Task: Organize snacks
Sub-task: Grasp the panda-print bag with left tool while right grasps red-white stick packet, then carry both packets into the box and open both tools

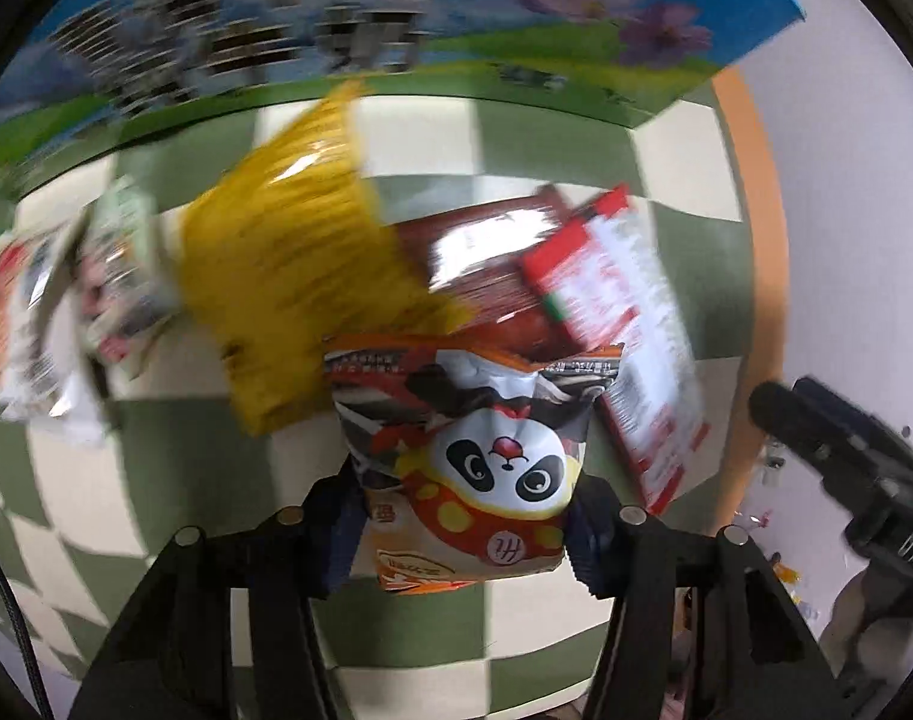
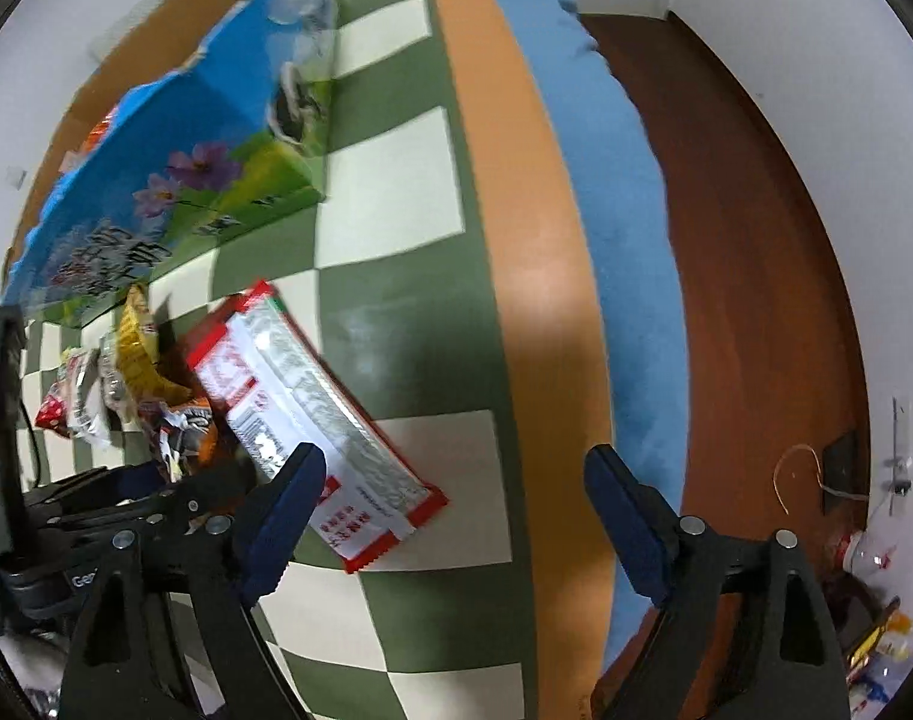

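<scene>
My left gripper [image 1: 462, 516] is shut on an orange snack bag with a panda face [image 1: 486, 462] and holds it above the green-and-cream checkered cloth [image 1: 516, 138]. Behind it lie a yellow bag [image 1: 288, 264], a dark red packet [image 1: 492, 264], a red-and-white packet [image 1: 624, 324] and small white packets [image 1: 66, 312]. My right gripper [image 2: 456, 516] is open and empty over the cloth, just right of the red-and-white packet [image 2: 312, 414]. The yellow bag [image 2: 138, 354] and the panda bag [image 2: 186, 426] show at its left.
A blue-and-green carton with flowers printed on it [image 1: 516, 18] stands at the back of the cloth; it also shows in the right wrist view [image 2: 174, 180]. The cloth has an orange border [image 2: 534, 276] over a blue cushion [image 2: 624, 198]. Brown floor [image 2: 756, 240] lies beyond.
</scene>
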Demonstrator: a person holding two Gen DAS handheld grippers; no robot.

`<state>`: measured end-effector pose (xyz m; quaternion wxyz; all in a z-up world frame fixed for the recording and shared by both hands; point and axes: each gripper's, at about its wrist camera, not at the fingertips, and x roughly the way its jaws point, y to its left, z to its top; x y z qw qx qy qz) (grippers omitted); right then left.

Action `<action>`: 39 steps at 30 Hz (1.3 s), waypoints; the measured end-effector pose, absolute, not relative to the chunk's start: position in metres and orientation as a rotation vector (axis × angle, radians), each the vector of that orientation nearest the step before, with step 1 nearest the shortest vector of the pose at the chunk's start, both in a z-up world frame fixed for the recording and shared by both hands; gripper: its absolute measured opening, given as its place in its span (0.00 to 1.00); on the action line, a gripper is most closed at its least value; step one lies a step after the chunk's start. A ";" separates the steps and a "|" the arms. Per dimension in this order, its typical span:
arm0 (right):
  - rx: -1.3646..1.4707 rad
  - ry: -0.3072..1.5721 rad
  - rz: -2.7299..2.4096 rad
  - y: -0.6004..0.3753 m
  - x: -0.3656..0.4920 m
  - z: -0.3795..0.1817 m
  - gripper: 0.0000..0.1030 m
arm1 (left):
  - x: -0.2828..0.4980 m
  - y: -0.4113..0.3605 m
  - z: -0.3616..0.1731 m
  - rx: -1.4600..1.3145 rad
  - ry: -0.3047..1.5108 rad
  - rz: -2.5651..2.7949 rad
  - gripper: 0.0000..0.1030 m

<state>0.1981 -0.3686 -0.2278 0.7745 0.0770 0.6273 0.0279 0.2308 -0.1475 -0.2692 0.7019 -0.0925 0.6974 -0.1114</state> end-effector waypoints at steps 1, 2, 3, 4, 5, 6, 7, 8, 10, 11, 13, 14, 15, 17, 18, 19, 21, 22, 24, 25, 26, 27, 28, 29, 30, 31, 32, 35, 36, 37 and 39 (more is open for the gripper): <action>0.155 1.360 0.088 -0.362 0.201 -0.228 0.87 | 0.226 -0.142 -0.268 -0.203 1.548 -0.232 0.52; 0.137 1.364 0.129 -0.353 0.204 -0.229 0.87 | 0.219 -0.133 -0.268 -0.199 1.550 -0.206 0.52; 0.117 1.370 0.157 -0.341 0.208 -0.230 0.87 | 0.212 -0.125 -0.270 -0.197 1.556 -0.188 0.52; 0.090 1.374 0.184 -0.331 0.211 -0.233 0.87 | 0.208 -0.120 -0.271 -0.195 1.561 -0.174 0.52; 0.049 1.378 0.210 -0.320 0.215 -0.237 0.87 | 0.201 -0.113 -0.274 -0.190 1.569 -0.150 0.52; 0.006 1.383 0.228 -0.308 0.220 -0.243 0.87 | 0.196 -0.108 -0.277 -0.187 1.576 -0.131 0.52; -0.029 1.393 0.242 -0.301 0.224 -0.249 0.87 | 0.192 -0.103 -0.281 -0.187 1.584 -0.113 0.52; -0.064 1.407 0.247 -0.293 0.227 -0.257 0.87 | 0.186 -0.098 -0.287 -0.193 1.595 -0.091 0.52; -0.118 1.431 0.216 -0.283 0.229 -0.270 0.86 | 0.181 -0.096 -0.293 -0.199 1.600 -0.077 0.52; -0.115 1.433 0.189 -0.283 0.228 -0.271 0.81 | 0.178 -0.097 -0.295 -0.197 1.595 -0.076 0.52; -0.071 1.446 0.144 -0.285 0.224 -0.270 0.69 | 0.175 -0.102 -0.296 -0.187 1.591 -0.077 0.52; -0.041 1.457 0.118 -0.287 0.221 -0.270 0.66 | 0.174 -0.104 -0.298 -0.180 1.590 -0.075 0.52; 0.001 1.478 0.105 -0.289 0.215 -0.270 0.66 | 0.175 -0.105 -0.299 -0.182 1.591 -0.074 0.52; 0.101 1.538 0.103 -0.294 0.204 -0.274 0.66 | 0.172 -0.106 -0.301 -0.211 1.591 -0.075 0.54; 0.172 1.577 0.127 -0.294 0.197 -0.276 0.67 | 0.176 -0.105 -0.300 -0.222 1.593 -0.078 0.55; 0.230 1.599 0.156 -0.295 0.192 -0.277 0.68 | 0.177 -0.097 -0.300 -0.234 1.596 -0.085 0.55; 0.306 1.603 0.180 -0.298 0.185 -0.276 0.74 | 0.174 -0.098 -0.300 -0.253 1.599 -0.093 0.58; 0.311 1.590 0.166 -0.299 0.183 -0.275 0.76 | 0.176 -0.097 -0.301 -0.260 1.601 -0.096 0.59; 0.295 1.562 0.112 -0.304 0.183 -0.276 0.76 | 0.178 -0.095 -0.304 -0.268 1.603 -0.101 0.60; 0.300 1.558 0.089 -0.304 0.184 -0.278 0.76 | 0.177 -0.096 -0.305 -0.270 1.603 -0.102 0.61; 0.309 1.553 0.075 -0.305 0.184 -0.280 0.76 | 0.176 -0.098 -0.303 -0.269 1.602 -0.103 0.61; 0.311 1.543 0.057 -0.306 0.183 -0.283 0.76 | 0.177 -0.098 -0.302 -0.268 1.600 -0.104 0.60; 0.309 1.531 0.039 -0.305 0.183 -0.285 0.76 | 0.176 -0.096 -0.301 -0.273 1.594 -0.104 0.60; 0.301 1.510 0.013 -0.303 0.180 -0.286 0.76 | 0.174 -0.096 -0.300 -0.272 1.589 -0.093 0.54; 0.302 1.494 -0.008 -0.302 0.180 -0.288 0.75 | 0.176 -0.084 -0.302 -0.268 1.588 -0.085 0.49; 0.303 1.476 -0.040 -0.301 0.178 -0.288 0.71 | 0.180 -0.082 -0.299 -0.272 1.587 -0.088 0.49; 0.310 1.462 -0.060 -0.300 0.175 -0.289 0.64 | 0.178 -0.081 -0.297 -0.270 1.583 -0.084 0.49; 0.309 1.492 -0.108 -0.284 0.159 -0.295 0.57 | 0.175 -0.079 -0.290 -0.250 1.577 -0.074 0.48; 0.290 1.487 -0.098 -0.280 0.156 -0.293 0.56 | 0.174 -0.078 -0.288 -0.243 1.574 -0.072 0.48; 0.275 1.483 -0.091 -0.280 0.153 -0.291 0.55 | 0.173 -0.079 -0.286 -0.241 1.570 -0.072 0.48; 0.268 1.467 -0.072 -0.277 0.147 -0.286 0.53 | 0.172 -0.077 -0.275 -0.248 1.564 -0.079 0.48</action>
